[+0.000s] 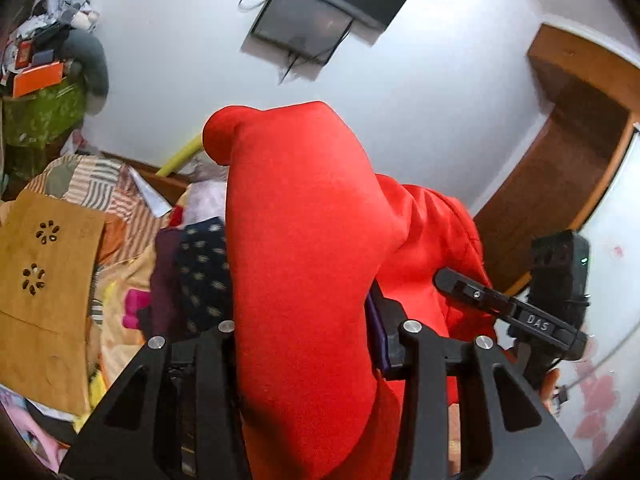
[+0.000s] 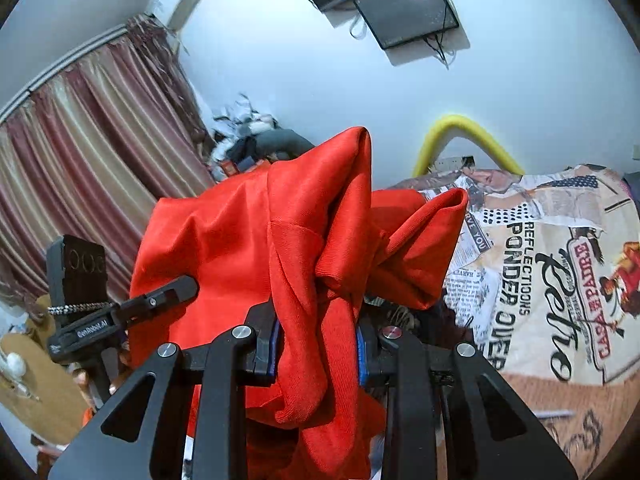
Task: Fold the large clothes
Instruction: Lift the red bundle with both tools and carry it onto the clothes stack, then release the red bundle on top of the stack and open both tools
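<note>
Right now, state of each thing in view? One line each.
red garment: lifted, bunched, held at two places, not folded.
left tool: shut on the red garment, cloth draped over its fingers.
right tool: shut on the red garment, a fold pinched between the blue pads.
wall screen: dark.
curtain: drawn.
printed bedsheet: spread flat on the bed.
clothes pile: heaped, unfolded.

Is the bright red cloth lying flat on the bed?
No, the bright red cloth is bunched up and lifted, pinched in the right gripper above the printed bedspread.
</note>
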`<state>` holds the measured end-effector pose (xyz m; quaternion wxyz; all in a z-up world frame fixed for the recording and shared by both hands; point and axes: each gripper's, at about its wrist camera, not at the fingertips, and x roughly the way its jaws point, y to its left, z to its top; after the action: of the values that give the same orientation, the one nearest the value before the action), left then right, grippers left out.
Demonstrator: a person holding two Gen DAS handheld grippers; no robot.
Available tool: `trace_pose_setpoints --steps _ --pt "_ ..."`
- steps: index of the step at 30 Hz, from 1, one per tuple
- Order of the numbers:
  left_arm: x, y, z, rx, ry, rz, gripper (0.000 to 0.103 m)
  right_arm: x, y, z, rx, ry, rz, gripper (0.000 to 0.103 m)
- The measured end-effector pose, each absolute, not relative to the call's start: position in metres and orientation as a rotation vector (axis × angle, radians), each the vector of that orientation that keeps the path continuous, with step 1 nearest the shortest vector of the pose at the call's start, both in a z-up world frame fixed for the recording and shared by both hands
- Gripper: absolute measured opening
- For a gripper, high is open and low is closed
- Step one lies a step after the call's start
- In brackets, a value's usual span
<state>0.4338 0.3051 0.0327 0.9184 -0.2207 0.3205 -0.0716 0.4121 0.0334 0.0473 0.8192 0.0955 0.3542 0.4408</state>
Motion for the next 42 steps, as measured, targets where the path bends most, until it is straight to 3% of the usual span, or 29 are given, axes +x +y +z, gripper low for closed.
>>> trace_pose_setpoints --steps 6,9,13,24,34,42 --pt "0.475 0.333 -0.049 -0.521 0.850 -0.090 0.055 0.444 0.070 -0.026 0.061 0.863 0.834 0.025" --pt "0.474 0.340 -0.057 -0.533 0.846 -0.120 0.061 0.442 0.071 -0.046 0.031 0.853 0.815 0.032" --pt "0.464 0.332 -0.043 -0.482 0.843 -0.053 0.064 0.432 0.059 -0.033 0.062 0.840 0.789 0.042" --pt "0.391 0.289 0.020 -0.362 0.754 0.055 0.065 0.371 0.011 0.030 0.029 0.758 0.765 0.042" --pt "0.251 0.189 0.116 -0.130 0.473 0.156 0.065 0.242 -0.044 0.104 0.027 0.455 0.785 0.043" --pt "0.138 0.116 0.131 -0.035 0.226 0.143 0.065 0.129 -0.086 0.126 0.031 0.224 0.799 0.043"
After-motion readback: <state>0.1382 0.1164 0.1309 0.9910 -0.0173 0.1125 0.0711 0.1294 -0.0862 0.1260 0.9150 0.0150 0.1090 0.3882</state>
